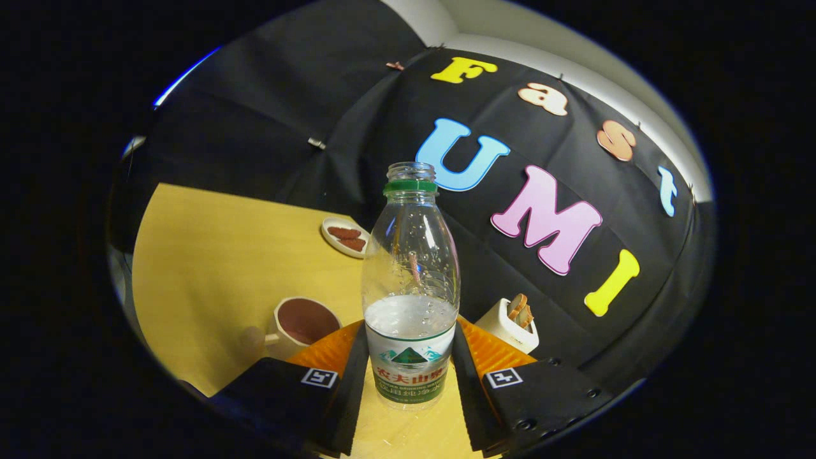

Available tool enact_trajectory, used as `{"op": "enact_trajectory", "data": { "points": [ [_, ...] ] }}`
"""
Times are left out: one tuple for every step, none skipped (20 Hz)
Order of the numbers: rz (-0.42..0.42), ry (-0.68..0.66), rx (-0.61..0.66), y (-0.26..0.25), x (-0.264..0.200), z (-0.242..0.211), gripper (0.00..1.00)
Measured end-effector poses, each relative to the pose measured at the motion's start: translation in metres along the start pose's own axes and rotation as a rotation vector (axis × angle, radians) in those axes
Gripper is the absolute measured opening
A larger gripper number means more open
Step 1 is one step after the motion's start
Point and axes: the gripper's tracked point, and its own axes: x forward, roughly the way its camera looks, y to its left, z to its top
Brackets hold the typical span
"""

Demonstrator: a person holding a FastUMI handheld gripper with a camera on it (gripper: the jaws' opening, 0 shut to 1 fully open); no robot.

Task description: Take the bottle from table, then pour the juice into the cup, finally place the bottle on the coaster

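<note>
Nearest to you, the gripper (410, 370) has both fingers pressed against the lower sides of the bottle (411, 287), pinching it at its label band; the fingers' rear parts are cut off by the view's rim. The bottle is clear plastic, uncapped, with a green neck ring, and is roughly one-third full of clear liquid with droplets clinging to the inner wall. Its base is visible between the fingers, though you cannot tell whether it rests on the table (210, 255) or is lifted just off it. The label carries a mountain emblem and printed characters, too distorted to read reliably. Just beyond the left finger sits the cup (299, 325), open-mouthed, dark inside, its handle turned away from the bottle; its contents are hard to make out. Just beyond the right finger stands a white holder (510, 322) with brown pieces sticking up, partly hidden by the finger. Farther back, near the table's far edge, lies a small oval dish (345, 236) with two brown items. The widest open tabletop stretches beyond the cup, away from the bottle.
</note>
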Motion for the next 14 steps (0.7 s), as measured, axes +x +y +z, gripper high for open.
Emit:
{"op": "enact_trajectory", "data": {
  "points": [
    [0.005,-0.019,0.058,-0.003,-0.002,0.002,0.69],
    [0.006,-0.032,0.12,-0.007,-0.005,0.001,0.69],
    [0.003,-0.041,0.183,-0.011,-0.008,0.001,0.69],
    [-0.004,-0.047,0.235,-0.019,-0.008,-0.001,0.69],
    [-0.014,-0.047,0.28,-0.028,-0.008,-0.006,0.69],
    [-0.024,-0.05,0.324,-0.037,-0.009,-0.012,0.69],
    [-0.034,-0.05,0.363,-0.045,-0.009,-0.018,0.69],
    [-0.043,-0.052,0.393,-0.053,-0.009,-0.025,0.69],
    [-0.045,-0.06,0.411,-0.059,-0.007,-0.03,0.69],
    [-0.046,-0.072,0.419,-0.064,-0.005,-0.033,0.69],
    [-0.056,-0.086,0.42,-0.07,-0.001,-0.036,0.69],
    [-0.062,-0.097,0.422,-0.074,0.002,-0.04,0.69],
    [-0.067,-0.104,0.424,-0.076,0.01,-0.042,0.7],
    [-0.071,-0.113,0.426,-0.078,0.018,-0.043,0.7]
  ]
}}
